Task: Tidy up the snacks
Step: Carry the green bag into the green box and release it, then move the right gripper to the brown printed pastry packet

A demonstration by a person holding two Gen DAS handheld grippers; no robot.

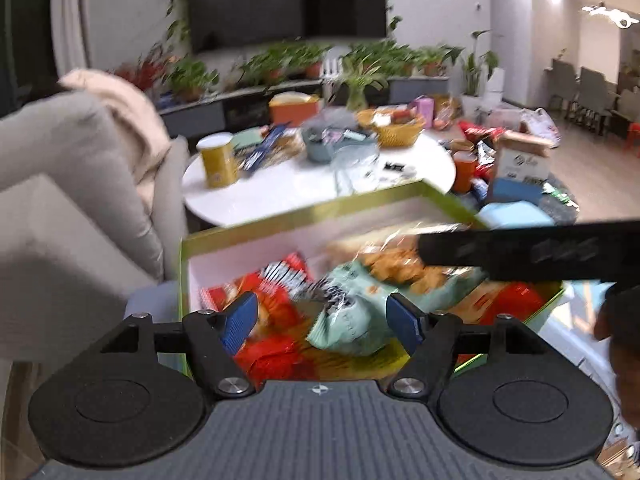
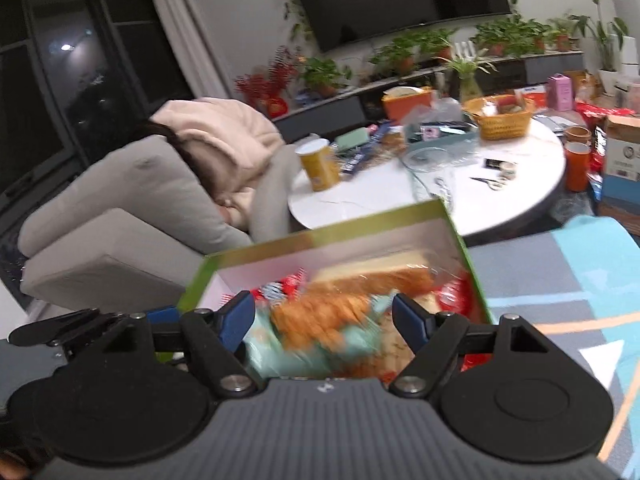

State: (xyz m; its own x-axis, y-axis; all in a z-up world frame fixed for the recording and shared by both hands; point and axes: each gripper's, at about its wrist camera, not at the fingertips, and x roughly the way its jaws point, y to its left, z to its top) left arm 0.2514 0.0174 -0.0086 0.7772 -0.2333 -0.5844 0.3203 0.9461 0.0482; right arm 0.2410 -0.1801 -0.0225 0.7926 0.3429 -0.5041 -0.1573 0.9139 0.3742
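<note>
My way down into the green box (image 1: 304, 216) is crowded — snack packets (image 1: 344, 312) fill it. My right gripper (image 2: 323, 316) crosses its far side — the sofa (image 1: 72, 184) flanks left.

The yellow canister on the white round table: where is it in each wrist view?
Left wrist: yellow canister upper left of centre, at the table's left edge.
Right wrist: yellow canister upper middle, again at the table's left edge.
Shared landmark: green-rimmed snack box just below it in both.
</note>
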